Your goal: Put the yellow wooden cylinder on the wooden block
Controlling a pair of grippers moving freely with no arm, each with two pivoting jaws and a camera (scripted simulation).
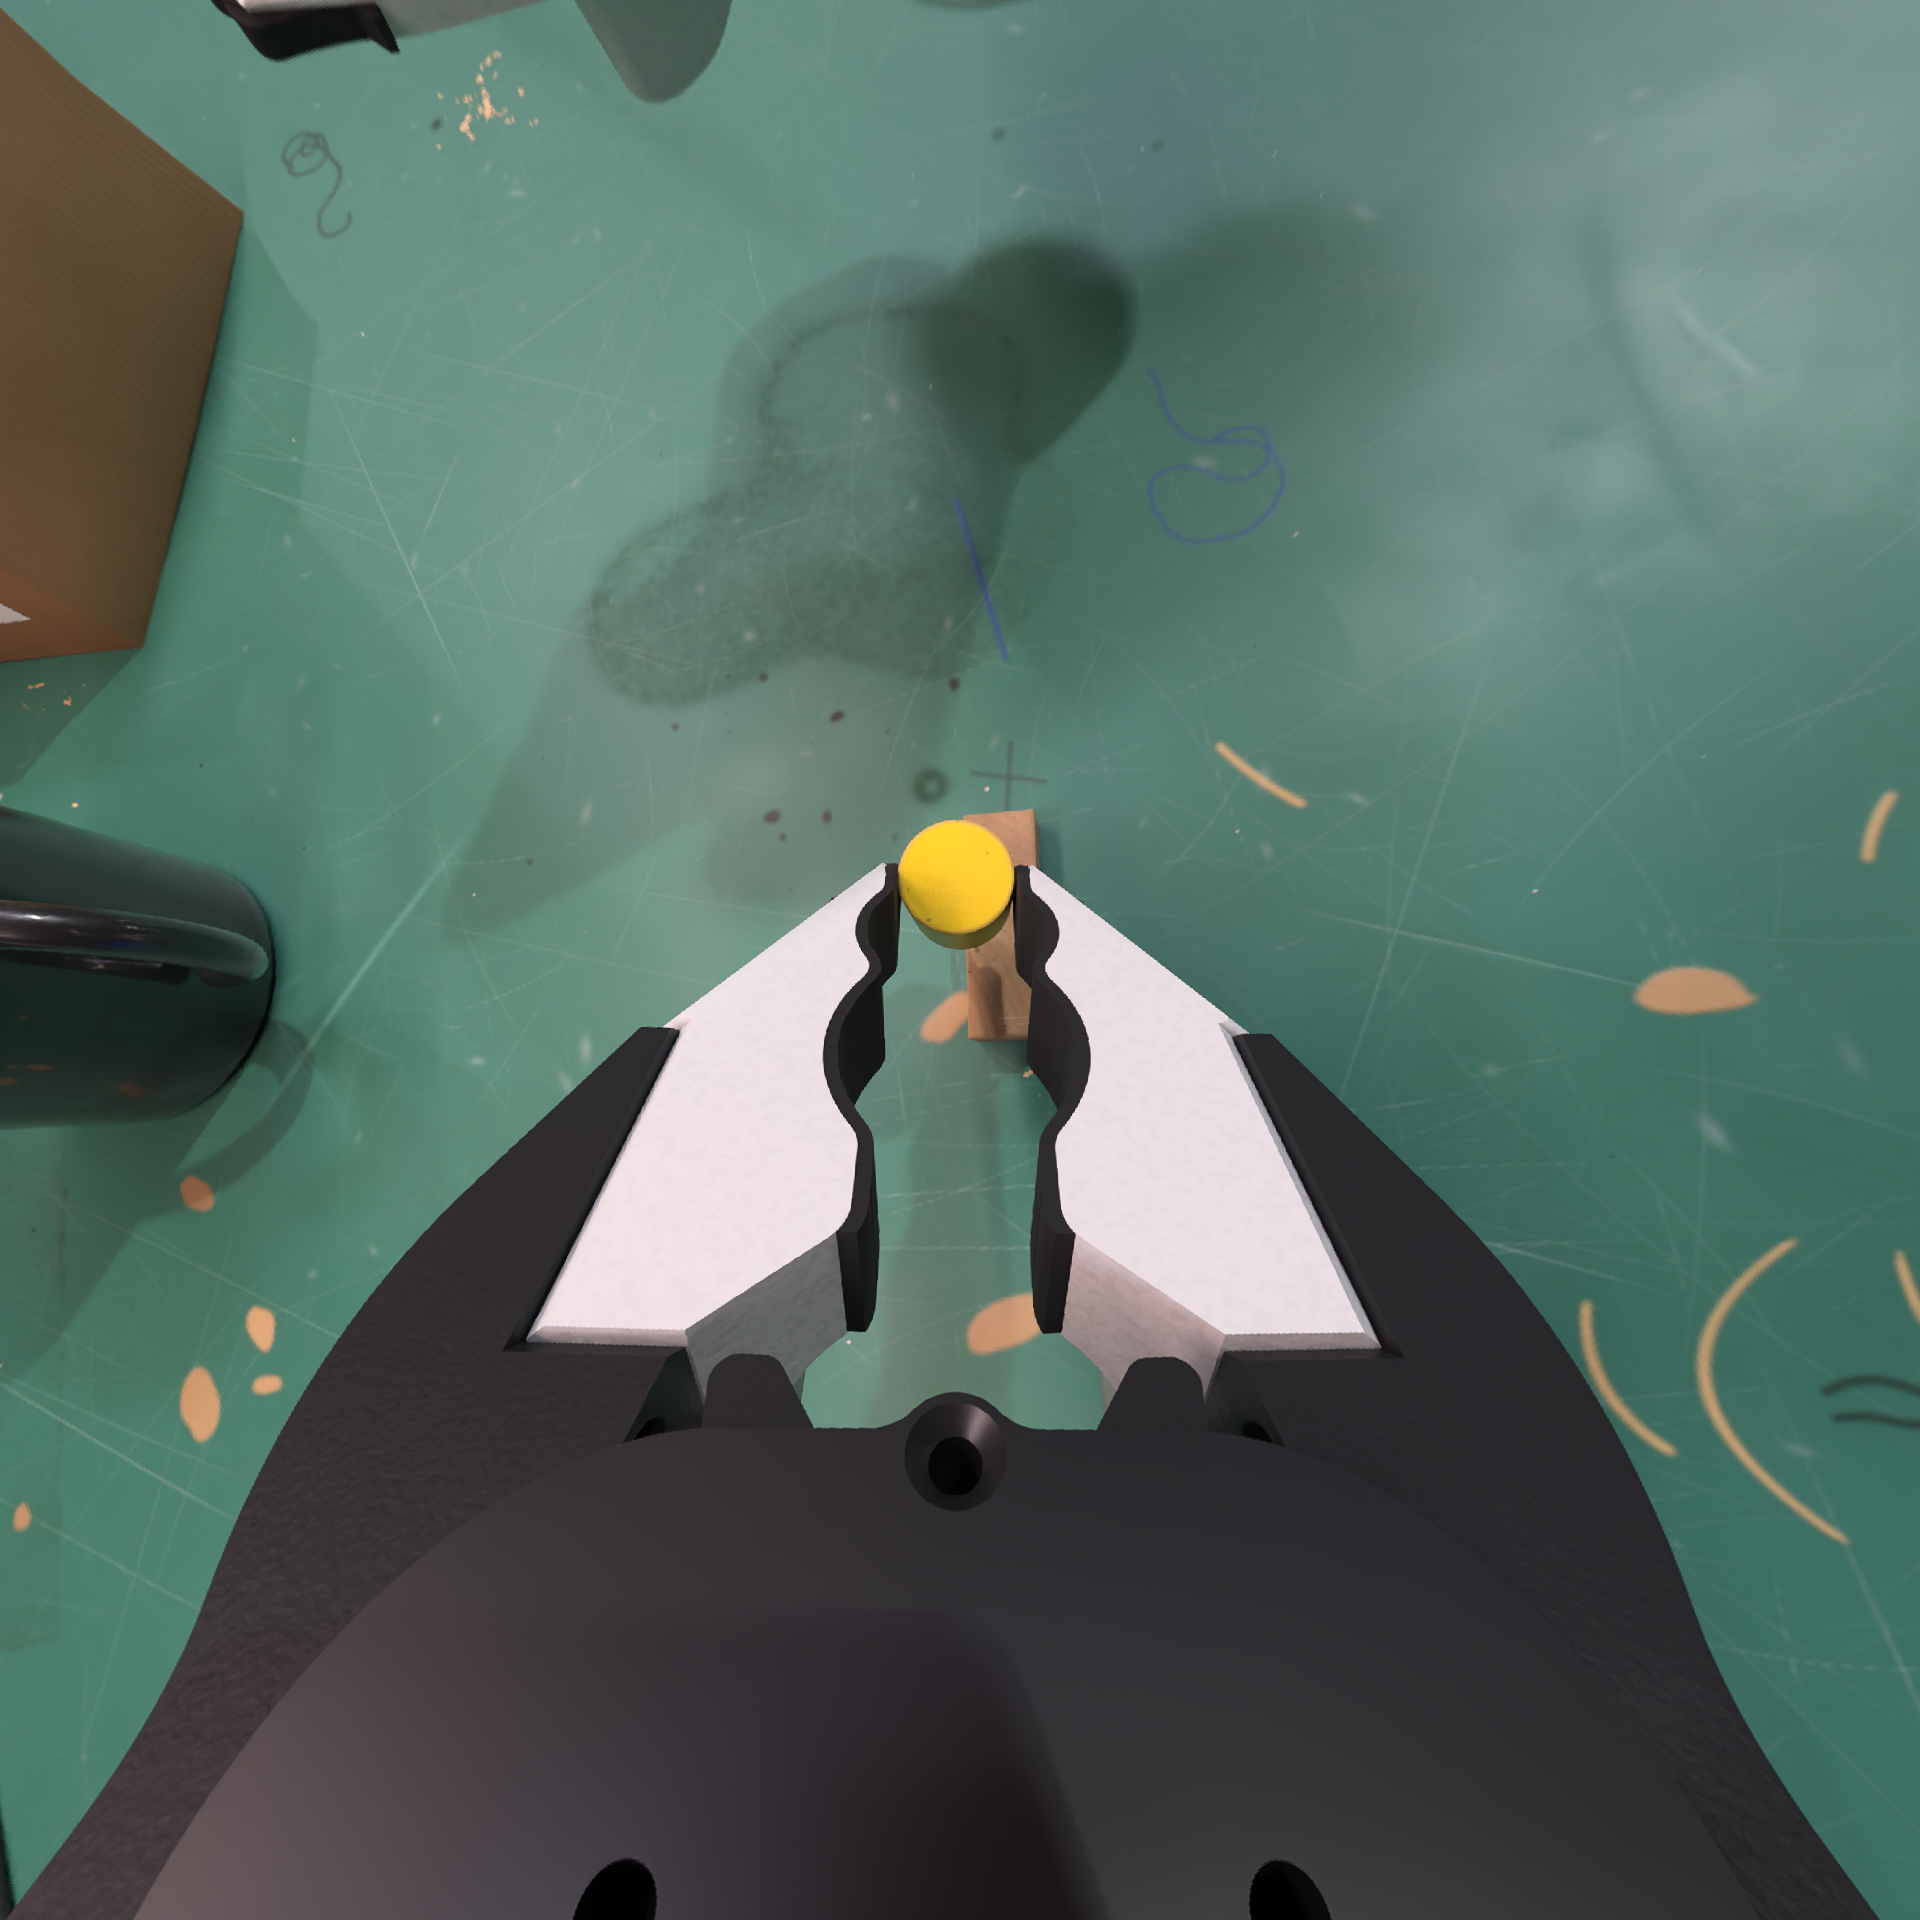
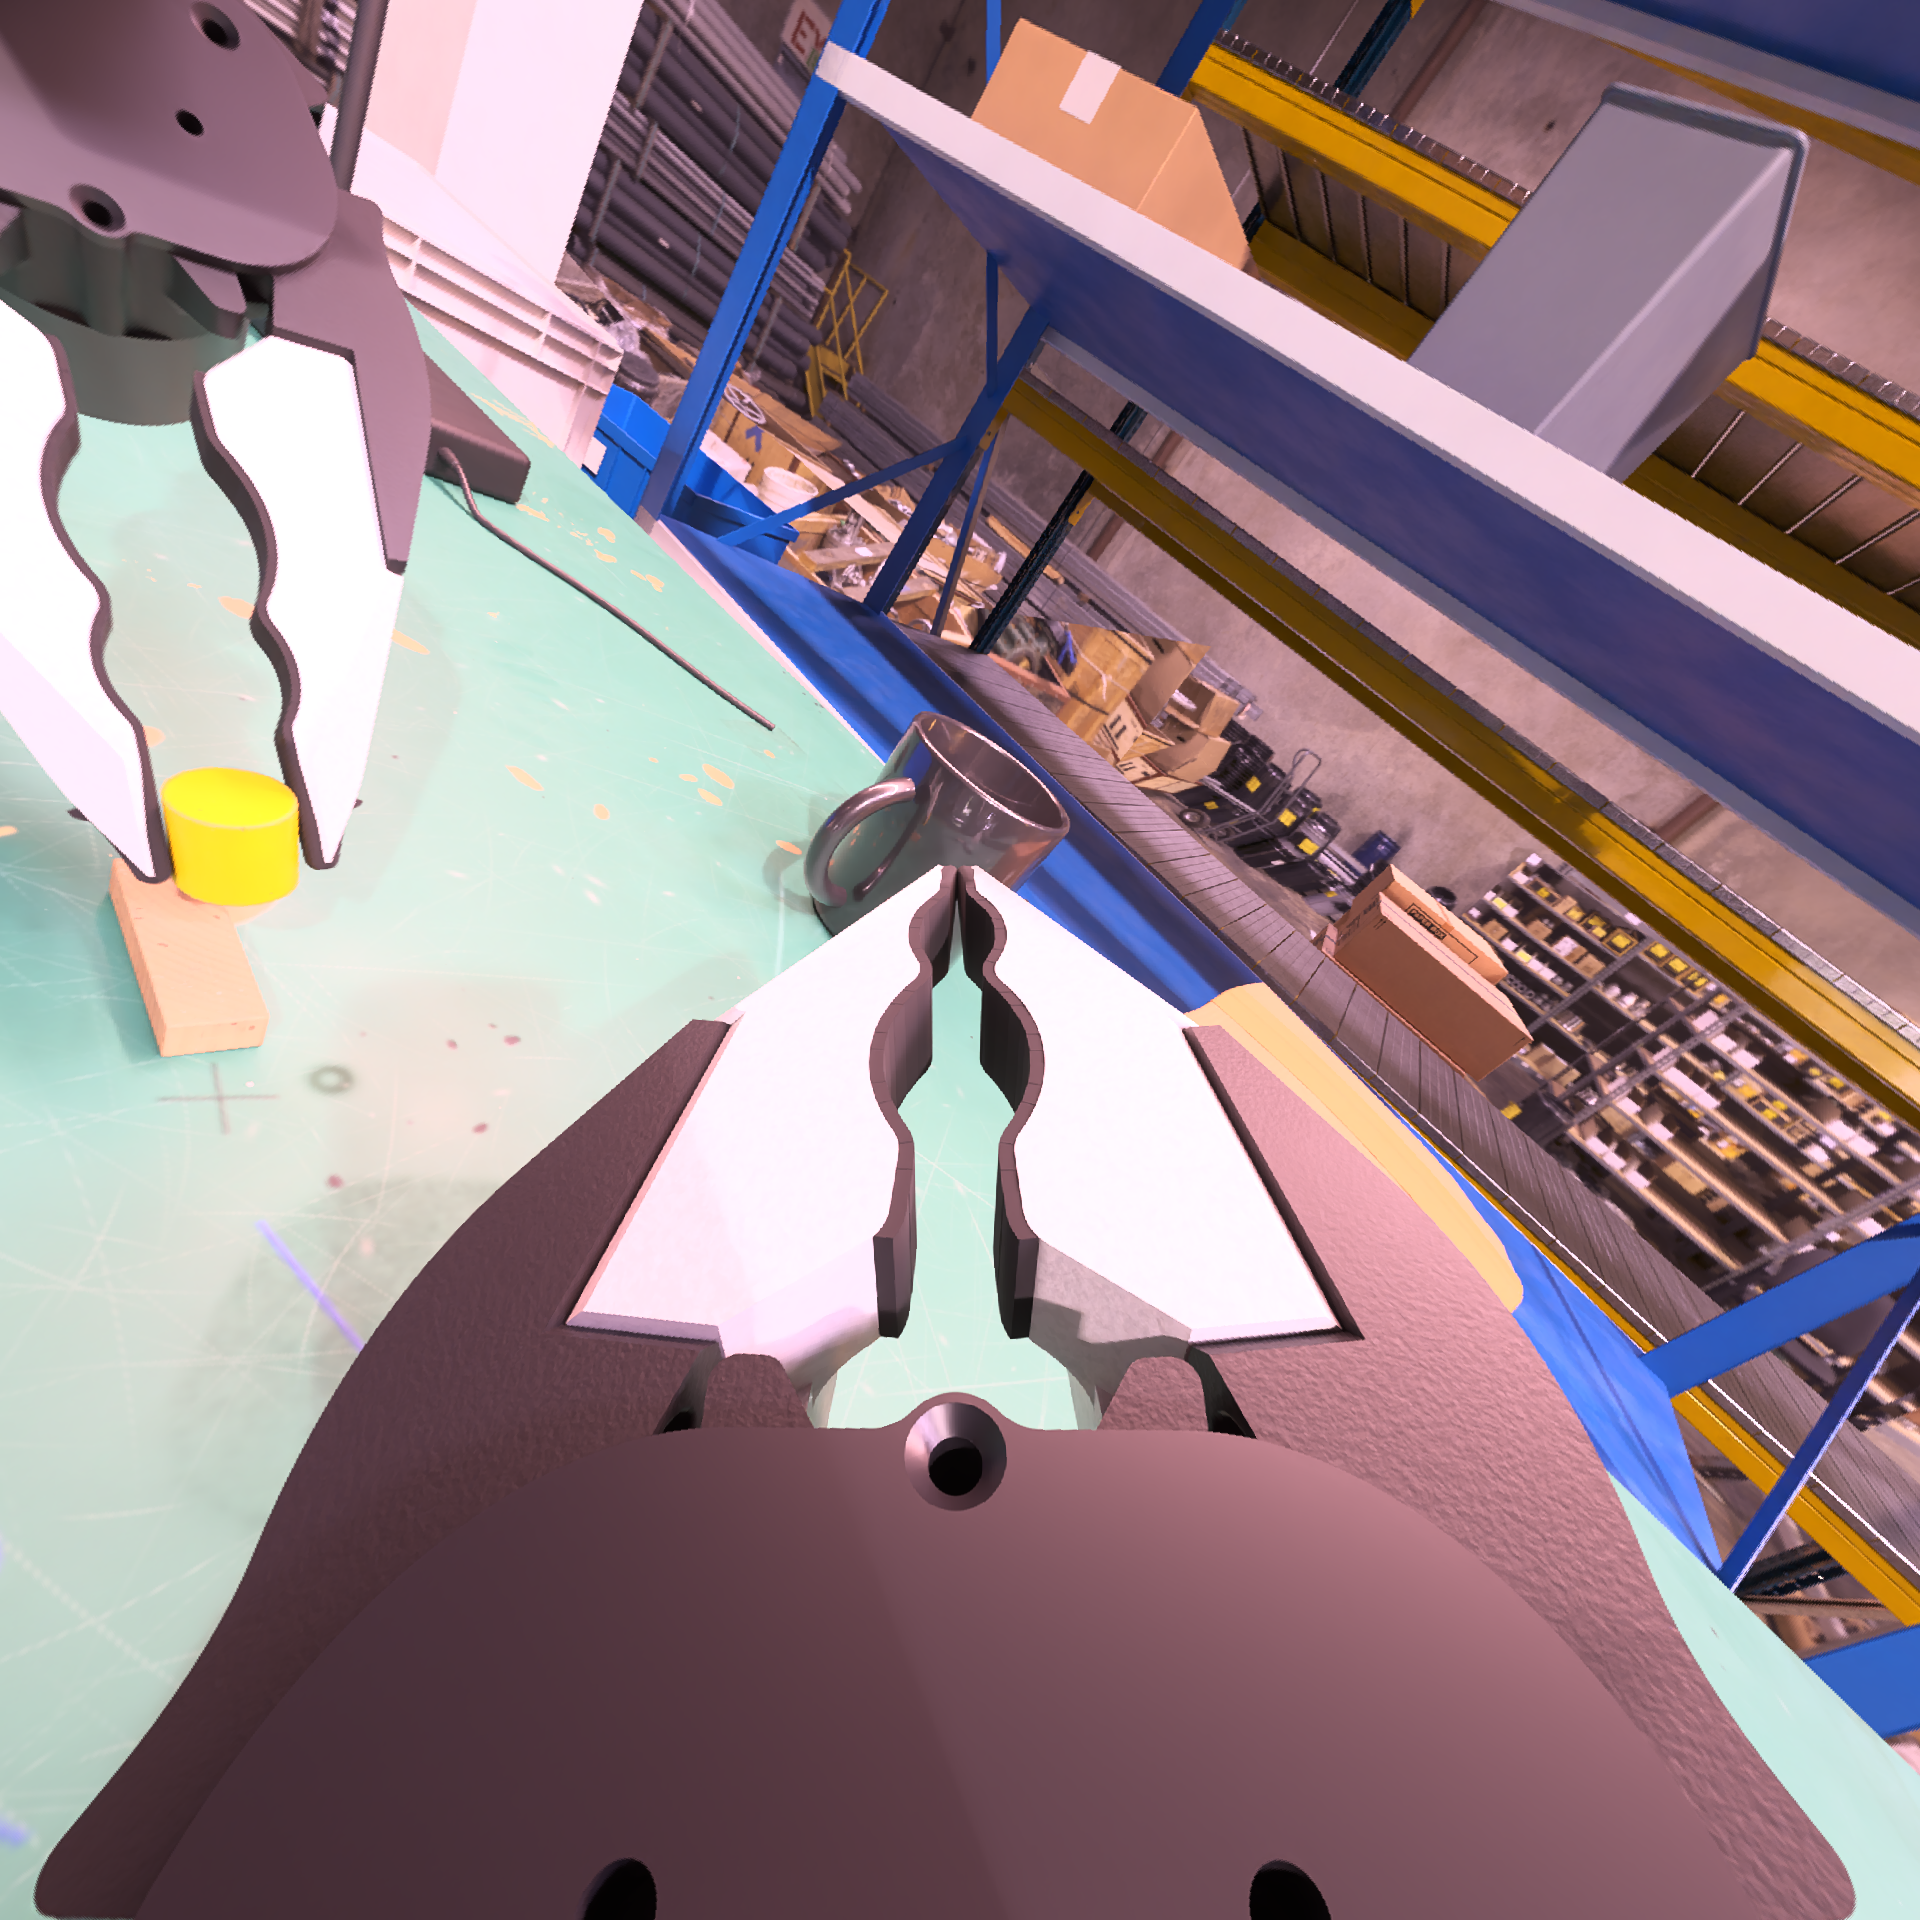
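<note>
The yellow wooden cylinder (image 1: 956, 881) stands upright between the tips of my left gripper (image 1: 956, 899), which is shut on it. The wooden block (image 1: 1000, 1003) lies flat on the green mat directly under the cylinder. In the right wrist view the left gripper (image 2: 234, 862) points down, and the cylinder (image 2: 231, 836) sits at the far end of the block (image 2: 192, 971), on it or just above it; I cannot tell which. My right gripper (image 2: 956, 883) is shut and empty, hovering to the side, pointing toward a mug.
A dark mug (image 2: 935, 821) stands near the mat's edge, and it also shows in the left wrist view (image 1: 125, 966). A cardboard box (image 1: 94, 364) sits at the far left. A black box with a cable (image 2: 473, 447) lies on the mat. Blue shelving (image 2: 1351, 364) rises beyond the table.
</note>
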